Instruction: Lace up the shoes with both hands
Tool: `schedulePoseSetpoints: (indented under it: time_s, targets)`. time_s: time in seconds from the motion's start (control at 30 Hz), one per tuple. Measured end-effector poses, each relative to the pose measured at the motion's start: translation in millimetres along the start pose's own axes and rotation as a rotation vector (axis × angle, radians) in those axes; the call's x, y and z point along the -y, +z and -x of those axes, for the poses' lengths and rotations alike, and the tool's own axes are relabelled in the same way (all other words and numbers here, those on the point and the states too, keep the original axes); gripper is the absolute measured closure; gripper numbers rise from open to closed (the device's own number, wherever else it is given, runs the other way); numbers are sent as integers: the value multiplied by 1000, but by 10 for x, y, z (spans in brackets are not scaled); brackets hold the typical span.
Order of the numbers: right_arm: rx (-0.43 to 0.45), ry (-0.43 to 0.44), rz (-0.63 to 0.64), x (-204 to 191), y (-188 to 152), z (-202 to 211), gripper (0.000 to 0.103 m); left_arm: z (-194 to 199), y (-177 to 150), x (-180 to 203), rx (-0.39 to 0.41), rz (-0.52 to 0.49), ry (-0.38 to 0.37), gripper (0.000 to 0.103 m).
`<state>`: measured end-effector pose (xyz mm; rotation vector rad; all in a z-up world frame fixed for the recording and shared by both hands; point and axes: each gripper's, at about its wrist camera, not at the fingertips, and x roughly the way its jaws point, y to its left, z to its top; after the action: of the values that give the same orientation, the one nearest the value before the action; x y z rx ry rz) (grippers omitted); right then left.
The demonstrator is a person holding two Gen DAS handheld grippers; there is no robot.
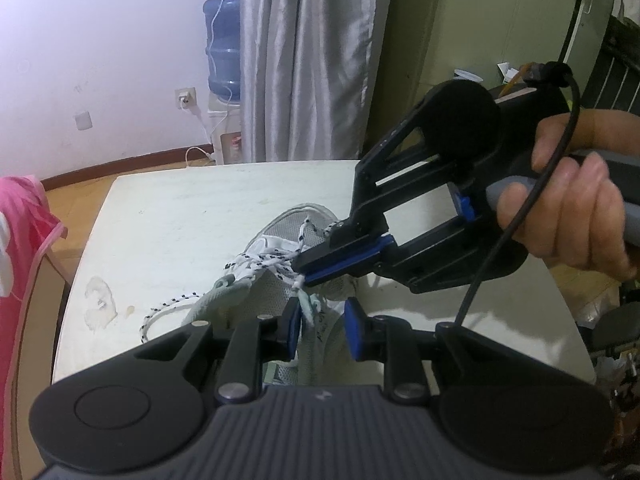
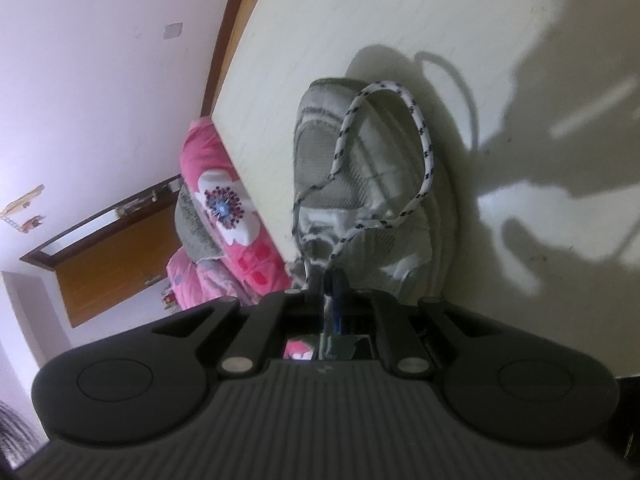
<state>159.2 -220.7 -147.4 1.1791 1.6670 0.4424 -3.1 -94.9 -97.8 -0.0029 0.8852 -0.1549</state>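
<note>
A pale table [image 1: 180, 216] fills the middle of both views and carries a grey-and-white mesh shoe [image 1: 276, 280]. In the left wrist view the shoe lies near the table's middle, just ahead of the left gripper [image 1: 320, 330]; in the right wrist view it sits directly beyond the right gripper [image 2: 330, 280].

Behind the table hang grey curtains [image 1: 304, 60], with a blue water bottle [image 1: 223, 48] standing on a dispenser by the wall. Pink fabric [image 1: 24, 232] shows at the left edge; in the right wrist view a pink flowered quilt [image 2: 228, 208] lies beside the table.

A hand [image 1: 576, 208] grips the handle of the right gripper, which reaches in from the right over the shoe. Its blue-padded fingers are pressed together on the white lace [image 1: 276, 258] with dark flecks, at the shoe's opening. The right wrist view confirms this: the two fingers meet with the lace between them, and a loop of lace arches from there over the toe.

The left gripper's fingers stand apart, blue pads facing each other, with the shoe's tongue area seen between them. A loose end of lace trails onto the table at the shoe's left side.
</note>
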Motion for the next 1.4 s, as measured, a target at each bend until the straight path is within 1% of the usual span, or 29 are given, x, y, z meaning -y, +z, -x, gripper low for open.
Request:
schedulePoseSetpoints:
  time_s: [0.03, 0.07, 0.27, 0.43, 0.5, 0.67, 0.87, 1.07, 1.23, 1.4]
  targets:
    - [-4, -2, -1, -11, 6, -9, 100, 5, -1, 5, 0, 0, 1, 79]
    - [-8, -3, -1, -22, 12, -19, 100, -30, 71, -89, -3, -6, -5, 79]
    - [-33, -14, -5, -89, 48, -75, 97, -44, 93, -98, 1, -28, 0, 79]
    - [-65, -32, -5, -110, 69, -39, 97, -62, 105, -80, -1, -65, 9, 79]
    - [-86, -49, -4, -144, 83, -92, 97, -58, 97, -69, -1, -72, 9, 79]
    - [-105, -60, -3, -155, 113, -67, 97, -88, 103, -34, 0, -102, 17, 79]
    - [-163, -82, 1, -183, 131, -101, 96, -83, 98, 3, -2, -145, 23, 79]
    - [-183, -96, 7, -222, 156, -95, 92, -78, 95, 20, -4, -160, 23, 79]
    - [-195, -106, 21, -246, 164, -111, 92, -82, 110, 29, -8, -168, 26, 79]
    - [-208, -116, 37, -269, 171, -126, 92, -88, 115, 53, -9, -205, 33, 79]
